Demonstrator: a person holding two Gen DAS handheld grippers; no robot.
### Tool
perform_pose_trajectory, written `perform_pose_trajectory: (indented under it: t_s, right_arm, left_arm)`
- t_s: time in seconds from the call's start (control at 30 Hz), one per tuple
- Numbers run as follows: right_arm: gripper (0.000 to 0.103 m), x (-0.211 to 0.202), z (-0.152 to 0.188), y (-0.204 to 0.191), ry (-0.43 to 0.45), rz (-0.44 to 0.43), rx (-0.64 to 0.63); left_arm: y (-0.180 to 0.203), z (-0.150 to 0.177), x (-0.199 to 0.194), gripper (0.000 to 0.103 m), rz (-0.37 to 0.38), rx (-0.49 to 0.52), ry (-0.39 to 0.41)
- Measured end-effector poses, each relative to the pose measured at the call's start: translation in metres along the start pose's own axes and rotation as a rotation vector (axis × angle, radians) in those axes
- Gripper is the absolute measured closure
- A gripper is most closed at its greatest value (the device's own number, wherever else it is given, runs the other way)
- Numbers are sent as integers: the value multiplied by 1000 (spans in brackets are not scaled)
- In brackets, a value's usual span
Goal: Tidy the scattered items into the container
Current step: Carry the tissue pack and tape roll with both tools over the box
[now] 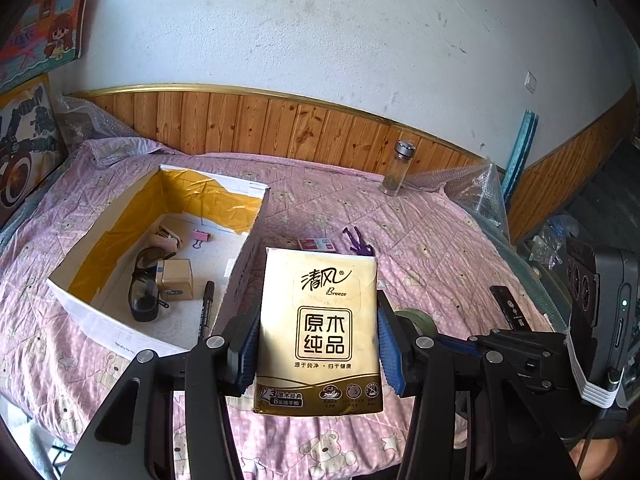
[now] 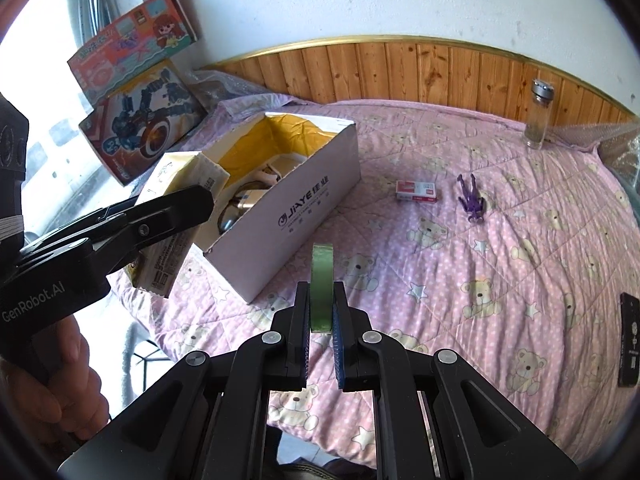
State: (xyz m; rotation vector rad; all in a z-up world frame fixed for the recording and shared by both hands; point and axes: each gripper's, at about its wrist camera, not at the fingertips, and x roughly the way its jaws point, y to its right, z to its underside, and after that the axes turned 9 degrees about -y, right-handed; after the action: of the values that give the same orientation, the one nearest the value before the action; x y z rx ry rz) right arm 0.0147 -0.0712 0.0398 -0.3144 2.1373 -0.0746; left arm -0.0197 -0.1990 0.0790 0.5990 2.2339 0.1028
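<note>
Left wrist view: left hand-held gripper clamps a tissue pack beside the white box.
Right hand-held gripper pinches a green tape roll edge-on above the bed.

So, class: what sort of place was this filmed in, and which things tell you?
Probably a bedroom in a home: a pink bear-print quilted bedspread covers a bed, wooden wall panelling runs behind it, and colourful toy boxes lean by the window.

Tissue pack: "Breeze" (Chinese characters too); box: "JiAYE".
</note>
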Motion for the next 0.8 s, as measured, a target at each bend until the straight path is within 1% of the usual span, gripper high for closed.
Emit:
perform_pose_trajectory:
  t_s: [0.17,0.43,0.8]
  right_arm:
    - [92,7,-9,-15,-10,-20,-35]
    - [92,24,-28,-35,-30,-50,-85]
    - [92,41,-65,-48,-36,-74,-129]
  left_arm:
    - [-26,-2,-8,52,-6,-61,9]
    - [-71,-4,-9,52,-30,-157,3]
    - [-120,-27,-11,52,-58,-227,17]
